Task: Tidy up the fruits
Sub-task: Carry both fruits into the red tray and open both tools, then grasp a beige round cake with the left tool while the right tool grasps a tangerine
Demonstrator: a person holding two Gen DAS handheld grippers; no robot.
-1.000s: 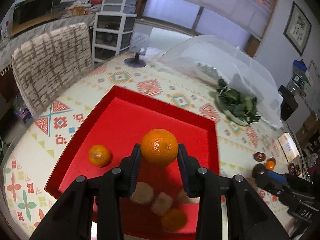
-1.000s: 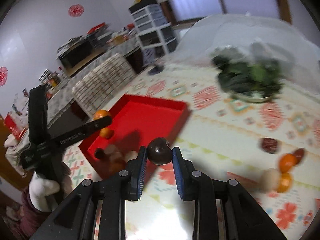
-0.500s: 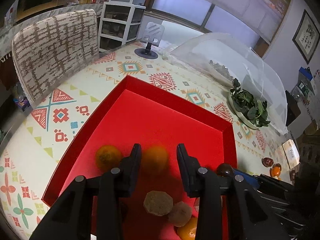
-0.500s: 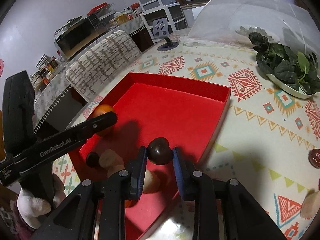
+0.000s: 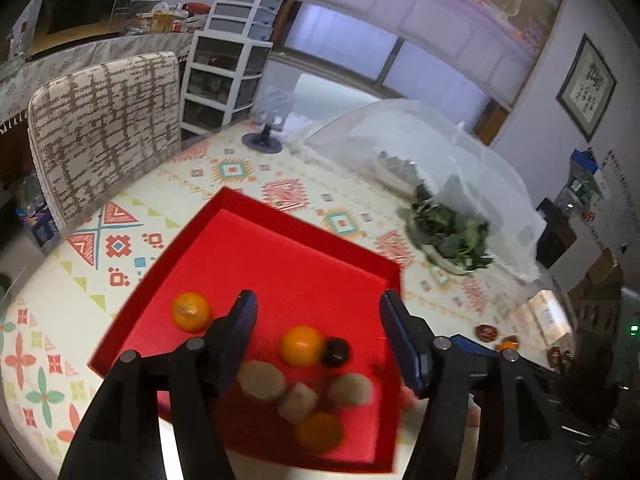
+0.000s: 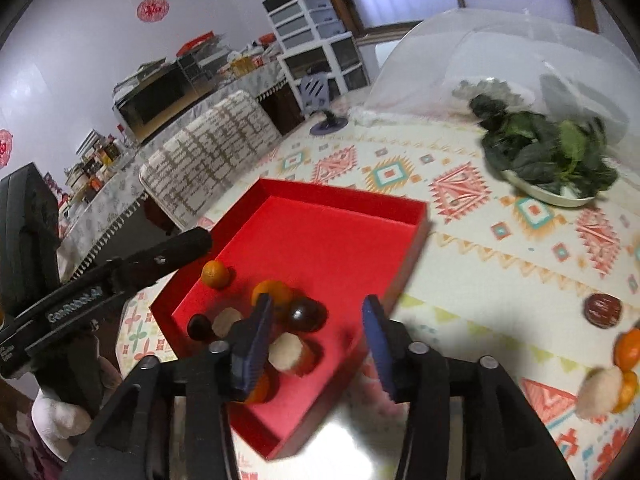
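L gripper (image 5: 318, 336) & R gripper (image 6: 316, 330): jaws just been opening, nothing between, both angled down.

Table (image 6: 480, 264), patterned cloth: red tray (image 6: 344, 208), plate of greens (image 6: 548, 196), mesh dome (image 6: 500, 56), loose fruit (image 6: 602, 309) at right.

Home dining room, lived-in. Table (image 5: 192, 184) covered with a patterned geometric cloth, upholstered chair (image 5: 104, 120) pushed up to it. Mesh food cover (image 6: 500, 68) stands over dishes, plate of leafy greens (image 6: 548, 160) just beside its edge. White plastic drawer tower (image 5: 228, 60) against the window wall, window (image 5: 384, 52) behind it. Sideboard along the left wall with a dark microwave or oven (image 6: 160, 100) and jars and bottles (image 6: 96, 164) crowded on top. Framed picture (image 5: 586, 86) on the right wall, red paper-cut decoration (image 6: 152, 9) on the white wall. Cluttered shelving far right, too blurred to read.
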